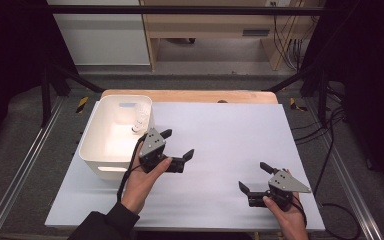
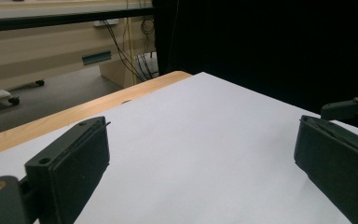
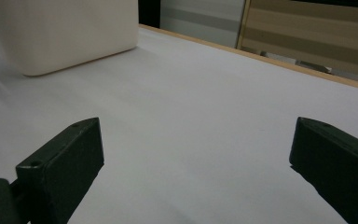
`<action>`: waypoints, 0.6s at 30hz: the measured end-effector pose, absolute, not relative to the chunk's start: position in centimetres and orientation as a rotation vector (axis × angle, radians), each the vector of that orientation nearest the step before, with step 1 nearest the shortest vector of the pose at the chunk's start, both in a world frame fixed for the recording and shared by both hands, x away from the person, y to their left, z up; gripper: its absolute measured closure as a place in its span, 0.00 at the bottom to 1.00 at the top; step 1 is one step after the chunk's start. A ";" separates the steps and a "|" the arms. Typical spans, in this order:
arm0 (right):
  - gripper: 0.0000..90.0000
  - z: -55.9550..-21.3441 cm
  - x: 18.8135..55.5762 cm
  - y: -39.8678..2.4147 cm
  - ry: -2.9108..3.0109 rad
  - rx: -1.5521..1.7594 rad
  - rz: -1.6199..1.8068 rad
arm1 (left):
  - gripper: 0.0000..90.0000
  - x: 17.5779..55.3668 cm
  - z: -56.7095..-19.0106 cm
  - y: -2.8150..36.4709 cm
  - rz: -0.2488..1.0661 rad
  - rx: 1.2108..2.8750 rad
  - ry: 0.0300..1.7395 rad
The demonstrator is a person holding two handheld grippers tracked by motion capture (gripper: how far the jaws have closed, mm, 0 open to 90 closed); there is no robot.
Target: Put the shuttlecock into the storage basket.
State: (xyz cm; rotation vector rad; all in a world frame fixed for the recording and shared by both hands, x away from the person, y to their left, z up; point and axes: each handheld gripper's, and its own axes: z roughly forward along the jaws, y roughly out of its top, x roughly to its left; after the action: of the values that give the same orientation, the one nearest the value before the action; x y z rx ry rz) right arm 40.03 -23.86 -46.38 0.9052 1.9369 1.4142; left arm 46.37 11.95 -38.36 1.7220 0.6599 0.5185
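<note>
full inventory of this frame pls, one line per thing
bin: 1, white, left side of the table, open top
small items: white, inside the bin at its far right corner; count and kind unclear
sheet: 1, pale grey-white, covers the table
table: 1, wood edge at the far side
left tool: 1, black, jaws open, beside the bin, holds nothing
right tool: 1, black, jaws open, near right of the sheet, holds nothing
</note>
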 end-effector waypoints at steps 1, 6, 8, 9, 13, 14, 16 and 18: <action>0.03 -46.4 40.0 -23.8 1.938 0.906 1.411 | 0.03 46.1 -38.7 11.9 0.515 1.720 0.658; 0.03 -46.4 40.0 -23.7 1.938 0.906 1.397 | 0.03 44.8 -39.9 12.0 0.501 1.727 0.659; 0.03 -46.4 40.0 -23.6 1.939 0.904 1.396 | 0.03 44.3 -40.3 12.0 0.499 1.731 0.657; 0.04 -46.4 40.0 -23.6 1.940 0.902 1.391 | 0.03 44.1 -40.6 12.1 0.499 1.734 0.654; 0.04 -46.5 40.0 -23.4 1.949 0.896 1.379 | 0.03 43.0 -41.4 12.6 0.485 1.732 0.668; 0.04 -46.4 39.9 -23.4 1.949 0.896 1.378 | 0.03 42.7 -41.6 12.8 0.480 1.720 0.675; 0.04 -46.4 39.9 -23.3 1.945 0.891 1.379 | 0.03 42.2 -41.9 13.1 0.477 1.711 0.677; 0.05 -46.4 39.8 -23.3 1.935 0.885 1.381 | 0.03 41.8 -42.2 13.5 0.472 1.694 0.691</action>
State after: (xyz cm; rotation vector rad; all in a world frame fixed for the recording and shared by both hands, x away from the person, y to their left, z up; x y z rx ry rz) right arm 39.84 -23.34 -46.37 0.8848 1.9349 1.3811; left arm 41.79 13.54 -42.18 1.6943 0.6907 0.4717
